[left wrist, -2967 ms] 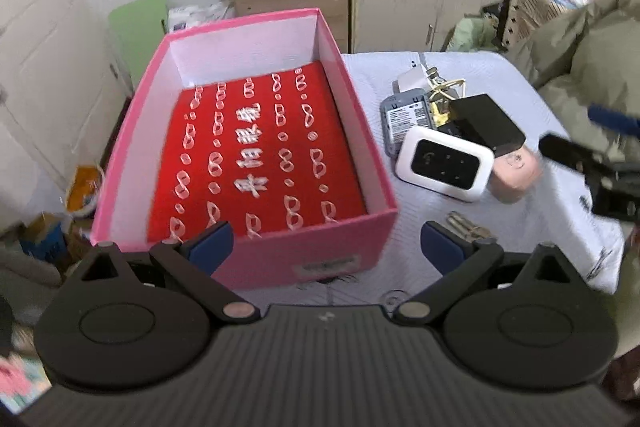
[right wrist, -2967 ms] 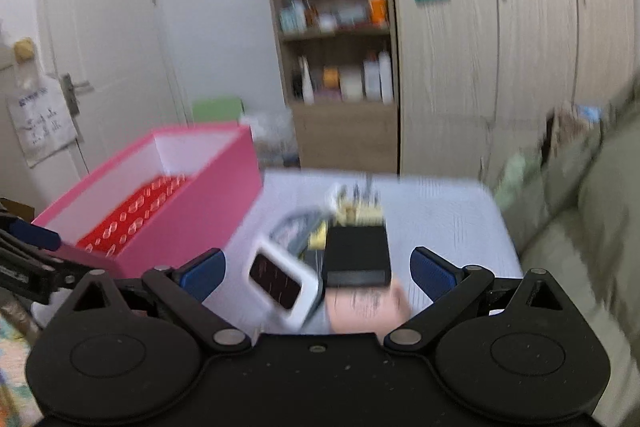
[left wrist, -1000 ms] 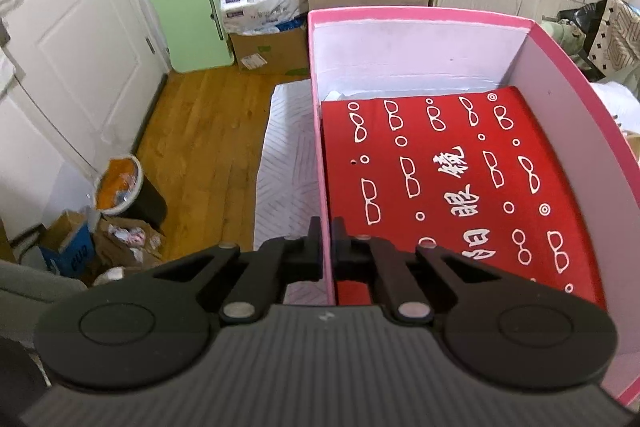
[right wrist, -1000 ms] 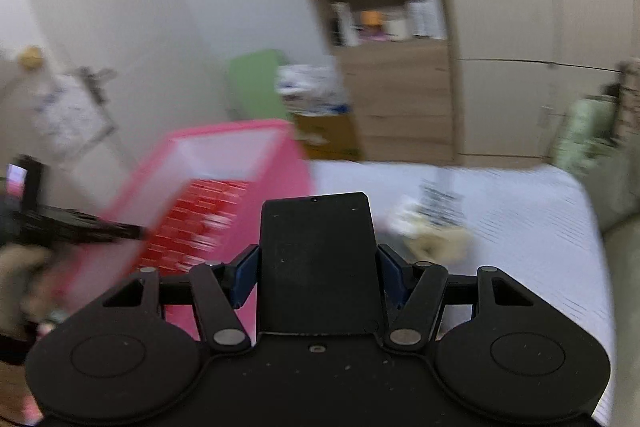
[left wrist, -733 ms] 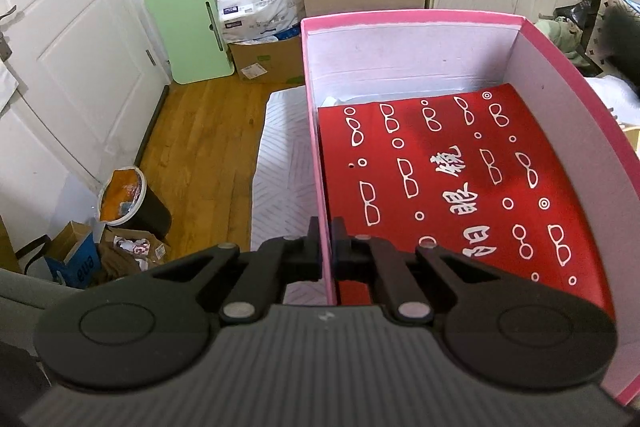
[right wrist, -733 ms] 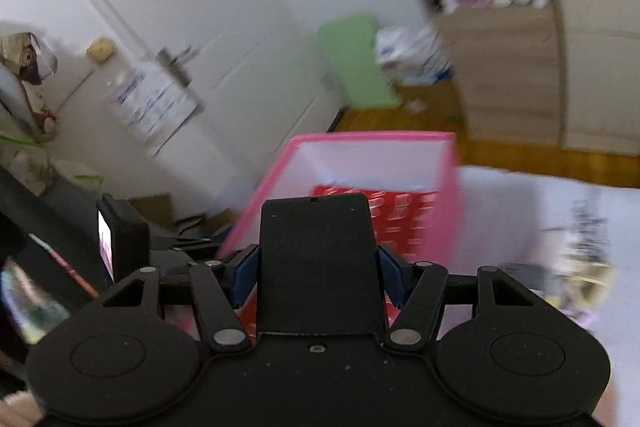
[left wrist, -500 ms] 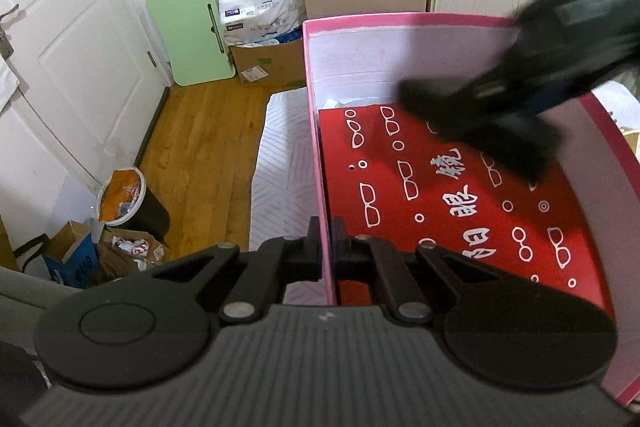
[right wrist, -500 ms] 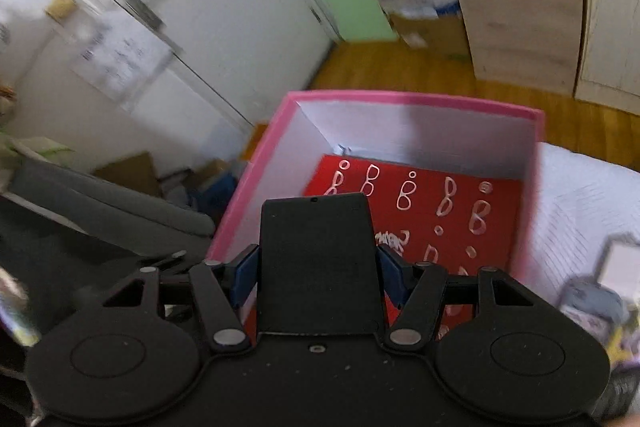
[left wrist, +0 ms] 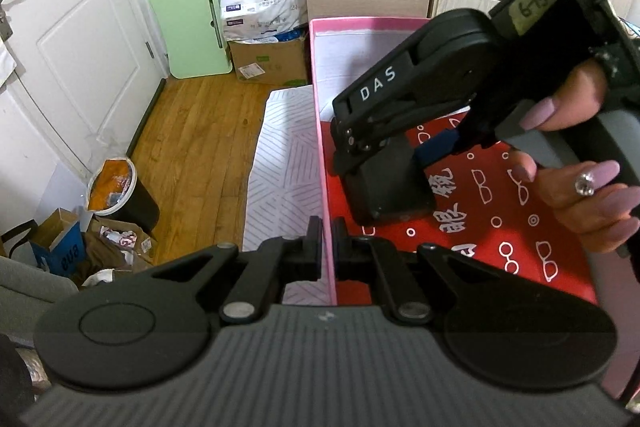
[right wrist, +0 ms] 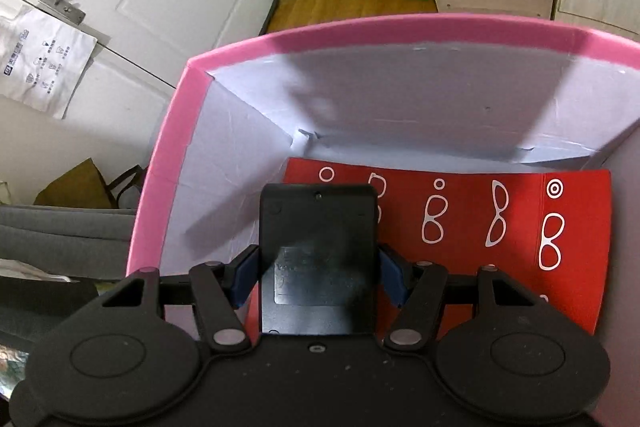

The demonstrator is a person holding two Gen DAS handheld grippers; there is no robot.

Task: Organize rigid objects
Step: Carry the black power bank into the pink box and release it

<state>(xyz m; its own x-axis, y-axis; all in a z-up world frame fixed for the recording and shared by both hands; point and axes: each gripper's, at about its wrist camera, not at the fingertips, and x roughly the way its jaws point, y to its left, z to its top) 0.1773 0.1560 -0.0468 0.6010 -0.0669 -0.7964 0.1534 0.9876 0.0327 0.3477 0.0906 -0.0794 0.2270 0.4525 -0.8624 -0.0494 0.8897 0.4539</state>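
1. Left wrist view: the left gripper [left wrist: 328, 245] sits at the lower centre of the frame, tilted downward, its fingers [left wrist: 316, 239] pressed together on the left wall of the pink box [left wrist: 322, 147], one finger outside the wall and one inside.
2. The box's floor is covered by a red sheet [left wrist: 500, 211] printed with white eyeglass shapes and characters.
3. The right gripper [left wrist: 400, 163] reaches in from the upper right of the frame, angled down and to the left into the box; it bears the letters "DAS" and a small handwritten label.
4. A hand [left wrist: 576, 163] with long painted nails and a ring wraps the right gripper's handle at the right edge.
5. The right gripper's fingers are clamped on a black rectangular device [left wrist: 390, 187], whose lower end is at the red sheet near the box's left wall; whether it touches cannot be told.
6. Left of the box lie a striped cloth [left wrist: 286, 163], wooden floor [left wrist: 200, 131], a green board [left wrist: 188, 23] and a waste bin [left wrist: 120, 191].
7. Right wrist view: the right gripper [right wrist: 318, 275] points steeply down into the pink box [right wrist: 168, 147].
8. Its blue-padded fingers [right wrist: 242, 277] press both long sides of the black device [right wrist: 318, 247], which fills the lower centre of the frame.
9. The device hangs over the left end of the red sheet [right wrist: 520, 227], close to the box's far left corner.
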